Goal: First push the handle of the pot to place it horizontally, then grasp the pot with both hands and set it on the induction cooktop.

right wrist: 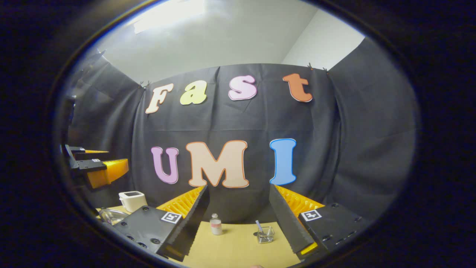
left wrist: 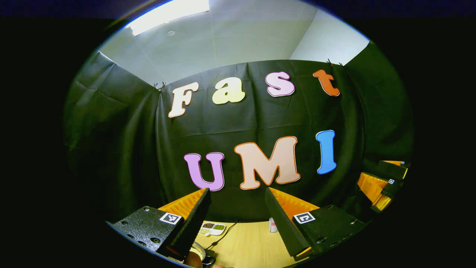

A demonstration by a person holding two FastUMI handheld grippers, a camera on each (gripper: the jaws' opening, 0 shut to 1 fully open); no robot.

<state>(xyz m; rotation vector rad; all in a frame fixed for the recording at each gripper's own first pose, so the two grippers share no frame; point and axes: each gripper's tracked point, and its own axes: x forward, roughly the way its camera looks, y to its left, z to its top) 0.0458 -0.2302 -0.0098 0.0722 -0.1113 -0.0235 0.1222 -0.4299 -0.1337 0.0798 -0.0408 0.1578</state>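
Observation:
Both grippers are raised and face the booth's back wall. In the left gripper view, my left gripper (left wrist: 237,191) is open, with nothing between its fingers. Below its left finger, a round metal rim with a dark handle part (left wrist: 200,253) peeks out at the bottom edge; it may be the pot. My right gripper (right wrist: 238,190) is also open and holds nothing. A shiny rounded piece (right wrist: 109,215), possibly the pot's lid, lies at the lower left of the right gripper view. Each gripper shows in the other's view: the right one (left wrist: 383,182) and the left one (right wrist: 96,167).
A light wooden table (left wrist: 253,242) runs below. It carries a small white dish of grains (left wrist: 212,227), a thin black cable (left wrist: 223,236), a small bottle (right wrist: 215,224), a glass cup with a spoon (right wrist: 266,234) and a white box (right wrist: 132,200).

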